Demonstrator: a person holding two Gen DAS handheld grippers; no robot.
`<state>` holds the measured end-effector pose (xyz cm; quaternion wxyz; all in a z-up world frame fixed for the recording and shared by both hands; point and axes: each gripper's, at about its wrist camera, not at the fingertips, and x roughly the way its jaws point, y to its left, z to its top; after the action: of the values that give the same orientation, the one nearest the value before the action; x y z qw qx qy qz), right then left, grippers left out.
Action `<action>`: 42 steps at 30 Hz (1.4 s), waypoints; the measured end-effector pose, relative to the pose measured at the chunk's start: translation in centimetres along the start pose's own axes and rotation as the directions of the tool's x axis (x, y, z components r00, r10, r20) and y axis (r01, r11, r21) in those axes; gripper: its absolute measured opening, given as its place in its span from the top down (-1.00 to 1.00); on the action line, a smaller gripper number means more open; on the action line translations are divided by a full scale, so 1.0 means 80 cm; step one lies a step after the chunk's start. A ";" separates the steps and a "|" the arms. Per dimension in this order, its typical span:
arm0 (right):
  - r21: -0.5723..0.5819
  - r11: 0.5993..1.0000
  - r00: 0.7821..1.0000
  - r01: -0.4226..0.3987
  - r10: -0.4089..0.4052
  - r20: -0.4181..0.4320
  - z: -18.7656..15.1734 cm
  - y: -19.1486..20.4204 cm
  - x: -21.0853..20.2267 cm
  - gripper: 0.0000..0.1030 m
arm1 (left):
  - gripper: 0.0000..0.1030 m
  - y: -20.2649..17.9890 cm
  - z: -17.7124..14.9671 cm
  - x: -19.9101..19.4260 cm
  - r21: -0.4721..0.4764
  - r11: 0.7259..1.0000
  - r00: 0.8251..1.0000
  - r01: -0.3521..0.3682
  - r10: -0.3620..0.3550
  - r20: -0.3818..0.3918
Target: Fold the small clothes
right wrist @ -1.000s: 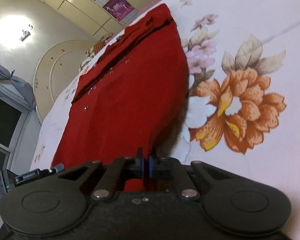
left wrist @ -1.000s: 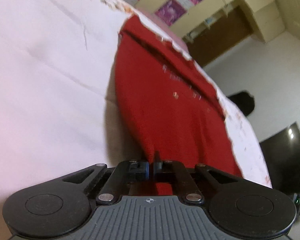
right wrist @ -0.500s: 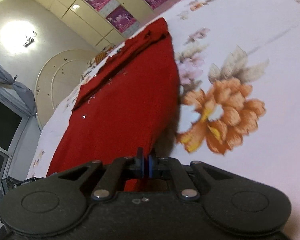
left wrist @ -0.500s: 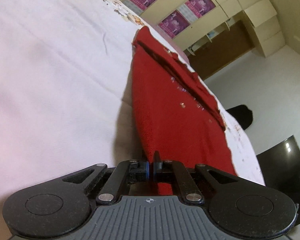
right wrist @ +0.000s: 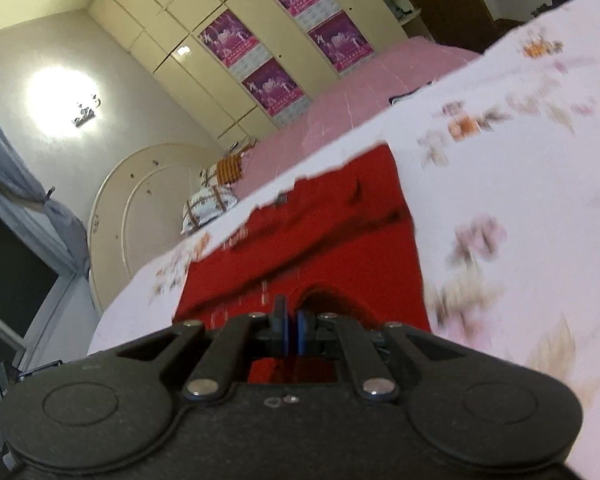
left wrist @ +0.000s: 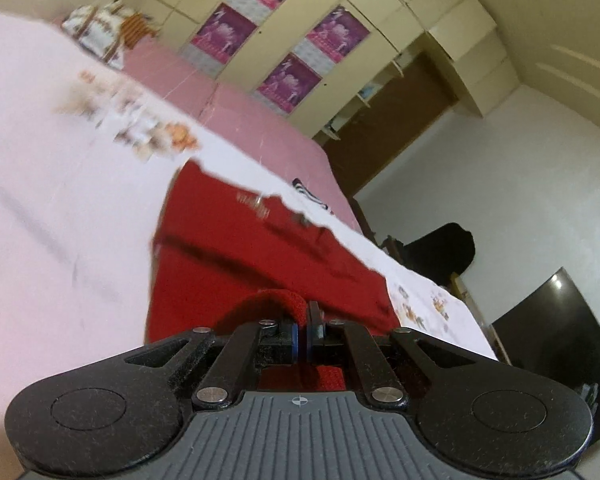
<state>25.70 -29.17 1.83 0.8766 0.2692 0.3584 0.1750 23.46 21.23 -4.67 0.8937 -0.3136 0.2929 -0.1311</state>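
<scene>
A small red garment [left wrist: 236, 248] with tiny shiny studs lies on a white flowered bed sheet [left wrist: 52, 208]. My left gripper [left wrist: 303, 320] is shut on its near edge, which bunches up in a red fold over the pads. In the right wrist view the same red garment [right wrist: 340, 232] stretches away, and my right gripper [right wrist: 290, 318] is shut on another part of its near edge. Both held corners hang above the sheet [right wrist: 520, 184], and the cloth rises from the bed toward the jaws.
A pink bedcover [left wrist: 236, 120] lies beyond the sheet, with a checked pillow [right wrist: 210, 204] at the round headboard [right wrist: 140, 200]. Cream cupboards with purple posters [left wrist: 288, 76] line the wall. A black striped cloth [left wrist: 312, 196] rests past the garment. Dark furniture [left wrist: 540, 340] stands beside the bed.
Both grippers have risen and moved forward with the garment's near edge, so the cloth looks shorter and arches up at the jaws. More of the room shows above the bed.
</scene>
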 end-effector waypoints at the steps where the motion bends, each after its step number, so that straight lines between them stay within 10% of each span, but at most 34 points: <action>1: 0.002 1.000 1.000 -0.003 0.003 0.003 0.012 0.001 0.008 0.90 | 0.94 -0.001 0.014 0.007 0.004 1.000 1.000 0.001 -0.001 0.000; 20: 0.238 0.971 0.995 0.022 0.002 -0.102 0.128 -0.087 0.255 0.87 | 0.93 0.084 0.128 0.256 -0.052 0.997 0.991 -0.058 0.051 -0.121; 23: 0.277 0.961 0.996 -0.021 0.044 -0.076 0.127 -0.107 0.282 0.57 | 0.93 0.088 0.122 0.271 -0.043 0.998 0.997 -0.043 0.040 -0.073; 30: 0.268 0.957 0.993 -0.111 0.119 -0.016 0.126 -0.110 0.288 0.07 | -0.71 0.071 0.114 0.278 0.028 0.999 0.999 -0.026 0.025 0.044; 34: 0.246 0.962 0.993 -0.120 0.121 0.013 0.130 -0.108 0.279 0.04 | -0.71 0.061 0.122 0.275 0.126 0.989 0.997 -0.077 0.074 0.035; 42: -0.099 0.993 0.997 0.071 -0.074 -0.026 0.150 -0.065 0.277 0.04 | -0.58 0.029 0.137 0.293 0.450 0.871 0.971 -0.197 0.238 -0.036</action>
<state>50.08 -26.40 -5.90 0.8892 0.2099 0.3717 0.1645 48.87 18.53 -9.57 0.9364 -0.0607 0.3288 -0.1066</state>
